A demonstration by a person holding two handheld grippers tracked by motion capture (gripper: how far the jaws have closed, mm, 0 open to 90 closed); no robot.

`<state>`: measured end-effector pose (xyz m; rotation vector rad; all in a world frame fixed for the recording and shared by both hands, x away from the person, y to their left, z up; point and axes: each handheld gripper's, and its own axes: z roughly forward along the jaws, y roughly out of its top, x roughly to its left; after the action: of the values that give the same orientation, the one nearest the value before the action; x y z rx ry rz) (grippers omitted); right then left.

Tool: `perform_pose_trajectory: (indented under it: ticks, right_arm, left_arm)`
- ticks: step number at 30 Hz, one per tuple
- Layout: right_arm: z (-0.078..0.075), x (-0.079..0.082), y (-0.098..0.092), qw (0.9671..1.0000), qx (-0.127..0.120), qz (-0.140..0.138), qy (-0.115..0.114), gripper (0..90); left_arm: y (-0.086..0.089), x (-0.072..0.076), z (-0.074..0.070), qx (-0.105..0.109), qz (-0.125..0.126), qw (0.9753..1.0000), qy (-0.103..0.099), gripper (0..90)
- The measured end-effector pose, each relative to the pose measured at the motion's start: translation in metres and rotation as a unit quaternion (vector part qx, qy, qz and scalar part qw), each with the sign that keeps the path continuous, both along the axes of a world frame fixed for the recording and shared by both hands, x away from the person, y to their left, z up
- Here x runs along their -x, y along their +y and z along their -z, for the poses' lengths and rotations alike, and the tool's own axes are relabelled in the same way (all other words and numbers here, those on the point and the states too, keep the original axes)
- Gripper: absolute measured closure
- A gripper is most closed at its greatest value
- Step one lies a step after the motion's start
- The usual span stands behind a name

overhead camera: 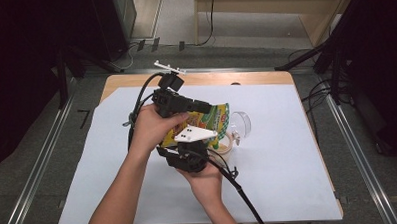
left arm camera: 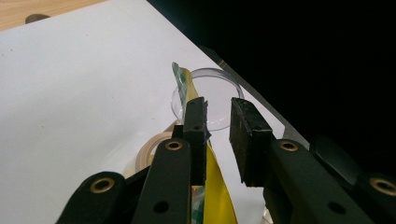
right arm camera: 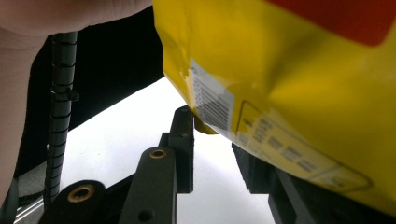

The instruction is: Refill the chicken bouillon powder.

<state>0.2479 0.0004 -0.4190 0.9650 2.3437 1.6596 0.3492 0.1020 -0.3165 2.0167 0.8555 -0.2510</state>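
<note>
The yellow snack bag [overhead camera: 207,122] is held up just beside the clear dish [overhead camera: 242,121], its corner between the right gripper [right arm camera: 212,154]'s 2 spread jaws, while the left gripper [left arm camera: 215,135], jaws also spread, looks set to pinch its upper edge next.

A clear round dish [overhead camera: 242,122] lies right of centre on the white sheet [overhead camera: 283,169] (tape roll [overhead camera: 226,142] just nearer).

At frame centre your two grippers crowd the yellow bag [overhead camera: 214,119]; just right of it, the clear dish [overhead camera: 242,123] and tape roll [overhead camera: 226,142] block the counter [overhead camera: 113,160]. Left, lower and far right of the counter look open, probably passable.
</note>
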Motion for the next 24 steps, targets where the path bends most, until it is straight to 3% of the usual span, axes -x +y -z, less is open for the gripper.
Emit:
perform_pose_trajectory:
  ticks: [24]
  right_arm:
    - [-0.0028, 0.0017, -0.0002, 1.0, 0.001, -0.001, 0.01, 70.3]
  left_arm:
    - [-0.001, 0.0009, -0.0002, -0.005, 0.001, 1.0, -0.002, 77.7]
